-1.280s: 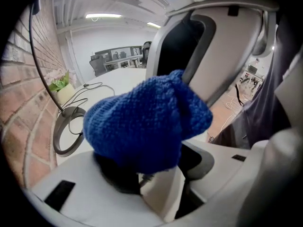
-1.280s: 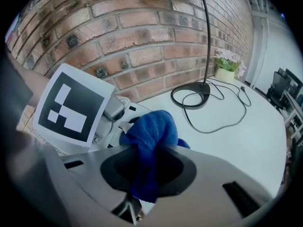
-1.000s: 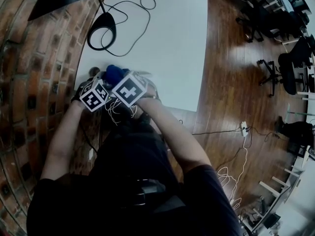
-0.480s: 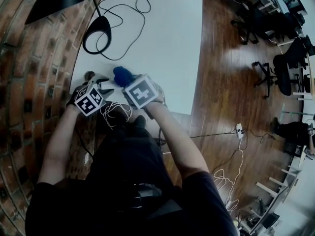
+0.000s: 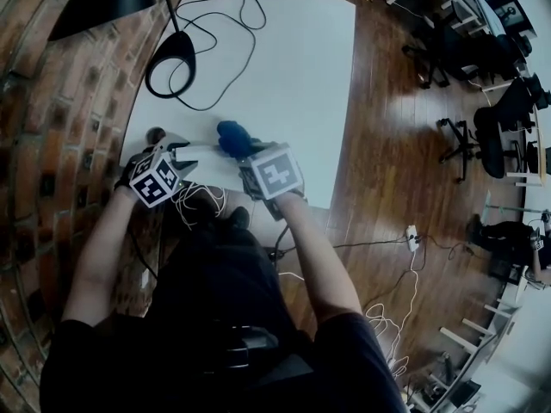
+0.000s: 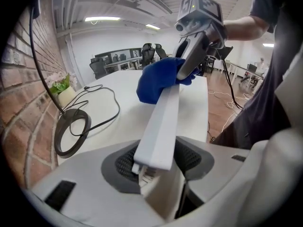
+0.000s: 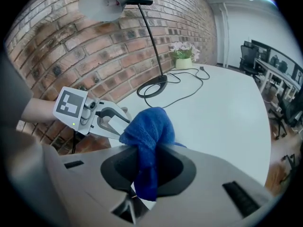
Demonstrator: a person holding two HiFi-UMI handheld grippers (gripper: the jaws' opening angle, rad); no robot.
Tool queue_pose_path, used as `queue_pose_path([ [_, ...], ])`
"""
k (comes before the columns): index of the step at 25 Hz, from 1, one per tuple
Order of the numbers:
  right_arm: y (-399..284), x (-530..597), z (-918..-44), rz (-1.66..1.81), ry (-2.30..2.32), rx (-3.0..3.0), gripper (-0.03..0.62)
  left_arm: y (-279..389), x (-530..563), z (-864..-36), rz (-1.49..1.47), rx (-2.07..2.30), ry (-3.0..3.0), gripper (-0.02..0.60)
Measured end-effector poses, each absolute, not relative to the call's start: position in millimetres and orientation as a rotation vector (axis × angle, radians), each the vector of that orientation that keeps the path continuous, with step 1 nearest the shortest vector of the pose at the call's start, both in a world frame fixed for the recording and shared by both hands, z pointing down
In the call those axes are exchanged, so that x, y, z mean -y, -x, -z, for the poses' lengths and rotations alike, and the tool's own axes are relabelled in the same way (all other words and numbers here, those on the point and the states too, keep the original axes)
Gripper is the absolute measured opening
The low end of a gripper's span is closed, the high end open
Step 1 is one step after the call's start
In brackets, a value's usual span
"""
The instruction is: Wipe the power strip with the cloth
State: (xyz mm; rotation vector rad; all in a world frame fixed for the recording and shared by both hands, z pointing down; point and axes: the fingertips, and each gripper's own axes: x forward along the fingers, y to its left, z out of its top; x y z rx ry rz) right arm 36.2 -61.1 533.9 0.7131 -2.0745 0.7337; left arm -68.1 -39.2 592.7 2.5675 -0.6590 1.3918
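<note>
A brick wall [image 5: 52, 144] flanks the white table [image 5: 293, 76], with a lamp [image 5: 170, 63] and a looping cord [image 5: 232, 24] at its far end. At the near edge the left gripper [image 6: 156, 169] clamps one end of the power strip [image 6: 161, 122]. The right gripper [image 7: 142, 174], clenched on the blue cloth [image 7: 147, 136], presses it onto the strip's far part.
</note>
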Motion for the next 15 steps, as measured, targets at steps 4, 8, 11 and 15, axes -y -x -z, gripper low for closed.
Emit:
queue_pose_path([
  [4,-39.7,62.8,-532.4,-0.79,-0.72,2.085,0.072,69.5,39.0,-593.5,-1.393,0.65,-2.567,0.212],
  [8,-50.0,66.0,-531.9,-0.823,-0.747,2.089,0.072,69.2,39.8,-593.7,-1.398,0.638,-2.568,0.212],
  [11,-60.9,66.2,-533.1,-0.846,-0.774,2.081,0.072,68.8,38.9,-594.1,-1.397,0.633,-2.563,0.212],
  [15,-76.6,63.9,-539.4,-0.862,-0.797,2.052,0.074,69.1,37.8,-593.7,-1.399,0.624,-2.561,0.212],
])
